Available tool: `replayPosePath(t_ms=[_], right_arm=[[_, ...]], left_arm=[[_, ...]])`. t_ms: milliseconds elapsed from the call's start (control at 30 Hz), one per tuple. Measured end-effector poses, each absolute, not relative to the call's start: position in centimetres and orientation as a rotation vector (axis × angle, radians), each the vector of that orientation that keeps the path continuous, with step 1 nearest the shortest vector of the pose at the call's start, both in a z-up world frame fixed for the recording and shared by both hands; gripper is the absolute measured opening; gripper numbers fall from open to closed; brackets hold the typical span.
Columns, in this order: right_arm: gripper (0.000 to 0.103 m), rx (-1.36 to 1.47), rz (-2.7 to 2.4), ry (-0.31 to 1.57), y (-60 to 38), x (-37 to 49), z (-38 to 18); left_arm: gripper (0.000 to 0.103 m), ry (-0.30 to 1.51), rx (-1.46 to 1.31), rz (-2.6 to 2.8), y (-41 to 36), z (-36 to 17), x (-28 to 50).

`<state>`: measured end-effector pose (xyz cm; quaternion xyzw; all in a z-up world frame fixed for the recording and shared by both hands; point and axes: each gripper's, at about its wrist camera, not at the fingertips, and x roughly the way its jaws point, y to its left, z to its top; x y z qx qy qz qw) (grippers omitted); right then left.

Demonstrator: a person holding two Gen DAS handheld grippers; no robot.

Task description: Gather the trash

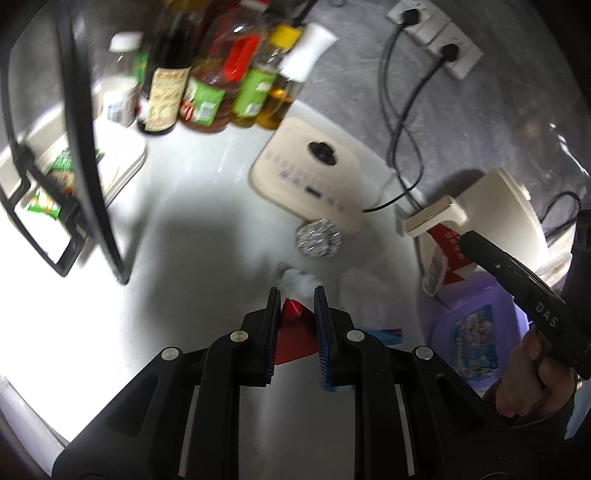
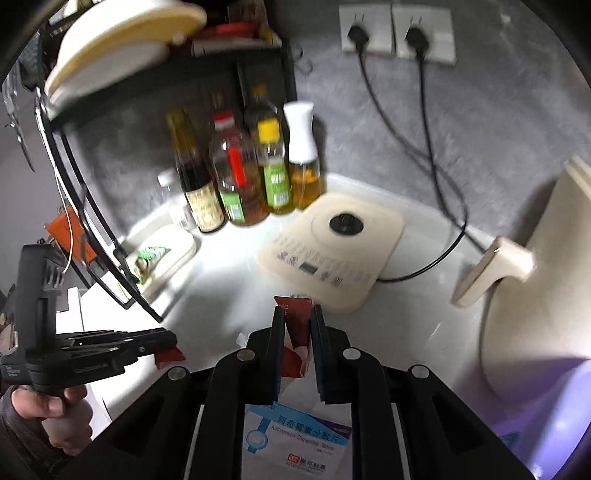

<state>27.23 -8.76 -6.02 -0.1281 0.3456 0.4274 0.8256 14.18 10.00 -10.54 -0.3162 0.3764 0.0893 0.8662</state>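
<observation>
My left gripper (image 1: 295,295) is shut on a red wrapper (image 1: 295,334) just above the white counter (image 1: 166,295). A white crumpled tissue (image 1: 301,282) lies just past its fingertips, and a crumpled foil ball (image 1: 318,237) lies beyond that. My right gripper (image 2: 298,314) is shut on a red-and-white carton (image 2: 295,332) and holds it above the counter; the carton also shows in the left wrist view (image 1: 448,251). A white-and-blue medicine box (image 2: 295,435) lies under my right gripper. A purple bin (image 1: 476,328) stands at the right, below the carton.
A cream induction base (image 1: 310,173) sits mid-counter with its cord running to wall sockets (image 1: 436,33). Several oil and sauce bottles (image 1: 207,74) stand at the back. A black wire rack (image 1: 74,147) is at the left. A cream appliance (image 2: 535,280) stands at the right.
</observation>
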Motion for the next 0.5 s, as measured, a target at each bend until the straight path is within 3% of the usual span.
replayPosePath(t_ms=[500], right_arm=[[0.015,-0.143,0.791,0.590,-18.0,27.1,-1.5]], left_arm=[[0.019,0.666,-0.478,0.026,4.3,-3.7,18.3]])
